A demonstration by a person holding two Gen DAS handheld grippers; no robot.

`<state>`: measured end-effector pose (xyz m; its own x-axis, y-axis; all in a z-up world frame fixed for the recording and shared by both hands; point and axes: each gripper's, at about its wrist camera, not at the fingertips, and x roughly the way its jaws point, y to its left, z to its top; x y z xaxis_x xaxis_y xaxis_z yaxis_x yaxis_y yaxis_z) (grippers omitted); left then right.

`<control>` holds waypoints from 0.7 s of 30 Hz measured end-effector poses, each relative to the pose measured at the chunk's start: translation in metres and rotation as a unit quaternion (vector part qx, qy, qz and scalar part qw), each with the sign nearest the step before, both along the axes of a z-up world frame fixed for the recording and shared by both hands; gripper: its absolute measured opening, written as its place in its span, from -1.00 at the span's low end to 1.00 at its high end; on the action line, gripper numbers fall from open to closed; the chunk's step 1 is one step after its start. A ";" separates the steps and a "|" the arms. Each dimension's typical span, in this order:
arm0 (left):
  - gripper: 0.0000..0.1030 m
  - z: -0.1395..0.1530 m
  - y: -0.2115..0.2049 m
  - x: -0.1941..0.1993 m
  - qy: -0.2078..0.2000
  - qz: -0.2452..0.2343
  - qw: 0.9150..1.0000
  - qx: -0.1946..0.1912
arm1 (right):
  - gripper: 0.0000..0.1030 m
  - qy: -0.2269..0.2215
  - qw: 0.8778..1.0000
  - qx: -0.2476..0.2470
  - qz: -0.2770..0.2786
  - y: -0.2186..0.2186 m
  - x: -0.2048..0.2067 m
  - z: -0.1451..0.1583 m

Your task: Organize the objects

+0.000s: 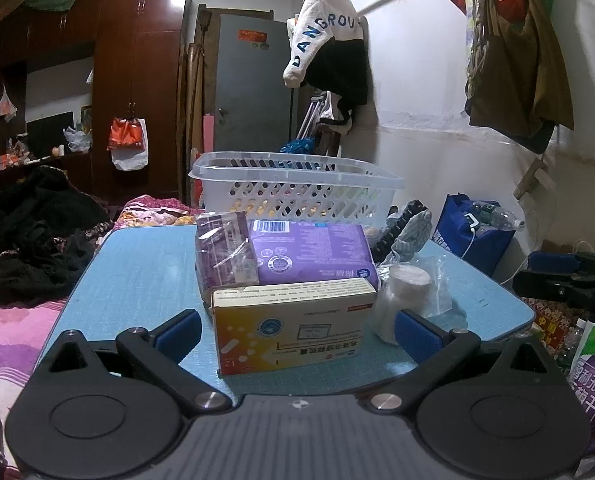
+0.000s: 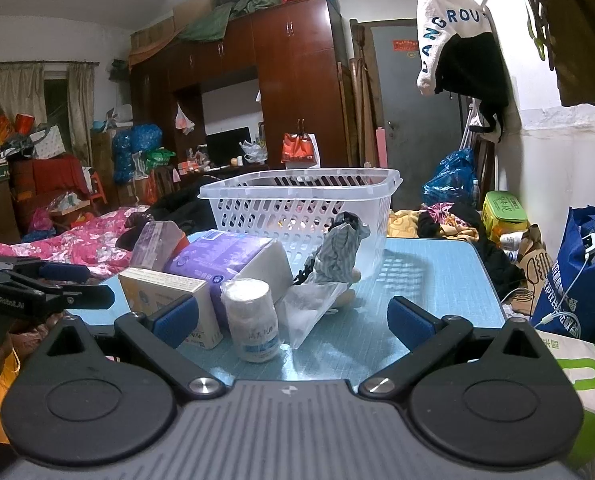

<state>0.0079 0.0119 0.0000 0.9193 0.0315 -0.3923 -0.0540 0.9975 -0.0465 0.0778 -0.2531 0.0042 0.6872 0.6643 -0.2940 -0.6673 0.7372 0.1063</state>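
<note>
A white and yellow medicine box (image 1: 293,326) stands at the near edge of the blue table (image 1: 137,276). Behind it lie a purple pack (image 1: 313,254) and a brownish wrapped packet (image 1: 223,254). A white bottle (image 1: 403,286) in clear plastic stands to the right. A white slotted basket (image 1: 293,188) stands at the table's far side. My left gripper (image 1: 297,332) is open, its blue pads either side of the box, not touching. My right gripper (image 2: 291,320) is open; the white bottle (image 2: 251,320) and a clear bag (image 2: 313,312) sit between its fingers. The box (image 2: 169,300) is at its left finger.
A grey striped cloth with a black comb (image 2: 337,252) lies before the basket (image 2: 297,204). A bed with pink bedding (image 2: 77,244) is to the left. A blue bag (image 2: 577,280) and clutter are to the right of the table (image 2: 437,280). The left gripper (image 2: 37,292) shows at the left of the right wrist view.
</note>
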 end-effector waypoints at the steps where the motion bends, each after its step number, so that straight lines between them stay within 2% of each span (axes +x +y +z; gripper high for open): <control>1: 1.00 0.000 0.000 0.000 0.000 0.000 1.000 0.001 | 1.00 0.000 1.000 0.000 0.000 0.000 0.000 0.000; 21: 1.00 0.000 0.000 -0.001 -0.006 0.003 1.000 0.002 | 1.00 0.000 1.000 0.000 0.002 0.001 0.000 -0.001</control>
